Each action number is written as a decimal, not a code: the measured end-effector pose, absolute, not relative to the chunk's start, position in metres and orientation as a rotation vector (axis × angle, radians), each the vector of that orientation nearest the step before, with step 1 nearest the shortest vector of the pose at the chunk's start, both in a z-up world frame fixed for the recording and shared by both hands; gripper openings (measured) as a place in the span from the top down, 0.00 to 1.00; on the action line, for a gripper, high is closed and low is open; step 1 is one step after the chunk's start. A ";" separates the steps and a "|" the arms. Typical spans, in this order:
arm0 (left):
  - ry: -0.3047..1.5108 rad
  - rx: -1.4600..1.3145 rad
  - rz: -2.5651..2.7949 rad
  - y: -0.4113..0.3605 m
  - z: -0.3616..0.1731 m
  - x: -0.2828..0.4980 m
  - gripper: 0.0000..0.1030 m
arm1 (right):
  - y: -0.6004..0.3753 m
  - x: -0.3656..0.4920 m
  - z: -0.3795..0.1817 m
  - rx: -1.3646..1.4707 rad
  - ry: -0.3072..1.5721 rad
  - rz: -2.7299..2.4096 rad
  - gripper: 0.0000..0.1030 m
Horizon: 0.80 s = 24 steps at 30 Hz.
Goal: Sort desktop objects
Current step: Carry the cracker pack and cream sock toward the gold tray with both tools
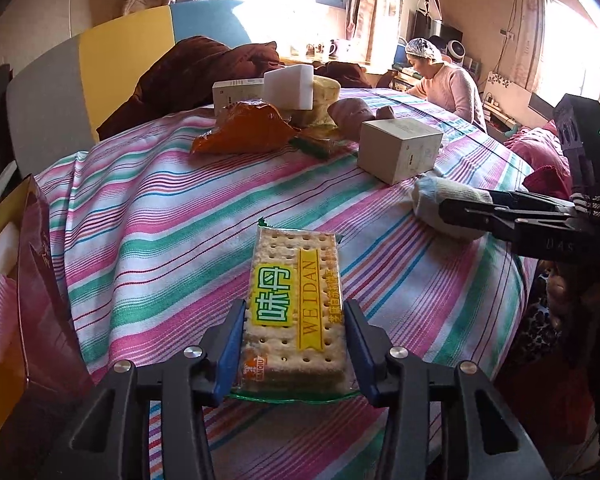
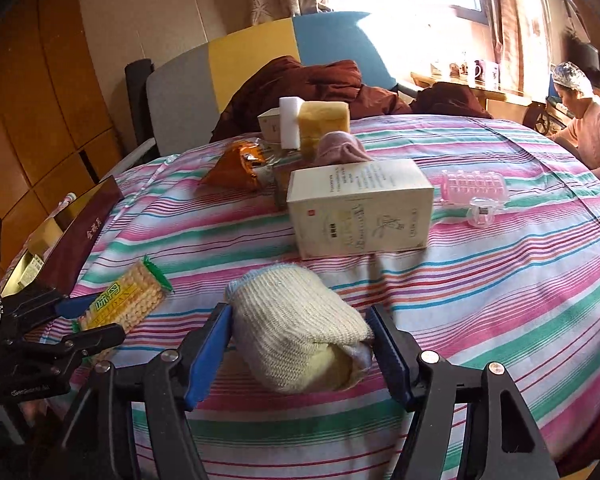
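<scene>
Both busy: left gripper (image 1: 294, 344) clamped on cracker pack (image 1: 296, 300), right gripper (image 2: 302, 344) squeezing rolled cream sock (image 2: 296, 320) on striped cloth (image 2: 500, 300).

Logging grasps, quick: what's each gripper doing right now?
Left gripper: closed on the cracker packet.
Right gripper: around the rolled knit glove; contact unclear.
</scene>
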<state>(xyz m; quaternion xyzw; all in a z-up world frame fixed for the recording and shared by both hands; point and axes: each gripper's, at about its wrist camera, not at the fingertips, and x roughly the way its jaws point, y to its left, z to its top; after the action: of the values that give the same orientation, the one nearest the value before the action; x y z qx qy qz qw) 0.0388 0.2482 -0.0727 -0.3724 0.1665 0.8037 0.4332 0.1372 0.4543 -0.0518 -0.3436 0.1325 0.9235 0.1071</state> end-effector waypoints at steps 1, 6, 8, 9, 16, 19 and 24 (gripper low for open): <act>0.402 -0.927 2.004 0.245 -0.072 0.040 0.53 | 0.451 0.136 -0.051 -1.016 0.391 2.726 0.33; 0.334 -0.889 2.029 0.226 -0.055 0.044 0.53 | 0.429 0.128 -0.046 -1.033 0.356 2.774 0.33; 0.302 -0.869 2.048 0.215 -0.046 0.045 0.53 | 0.420 0.123 -0.043 -1.033 0.341 2.794 0.33; 0.287 -0.860 2.056 0.209 -0.041 0.045 0.53 | 0.416 0.121 -0.042 -1.033 0.333 2.804 0.33; 0.194 -0.808 2.152 0.156 -0.014 0.041 0.53 | 0.374 0.094 -0.025 -1.034 0.274 2.924 0.33; 0.149 -0.804 2.232 0.120 -0.005 0.031 0.53 | 0.348 0.077 -0.015 -1.033 0.232 2.996 0.33; 0.091 -0.827 2.380 0.058 -0.001 0.009 0.53 | 0.294 0.050 0.006 -1.018 0.125 3.142 0.33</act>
<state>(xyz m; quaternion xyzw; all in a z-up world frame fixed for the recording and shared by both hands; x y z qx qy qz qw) 0.0086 0.0576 -0.0008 -0.3123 0.0342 0.8990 0.3052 0.0497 0.2939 0.0057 -0.3070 0.0378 0.9474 -0.0819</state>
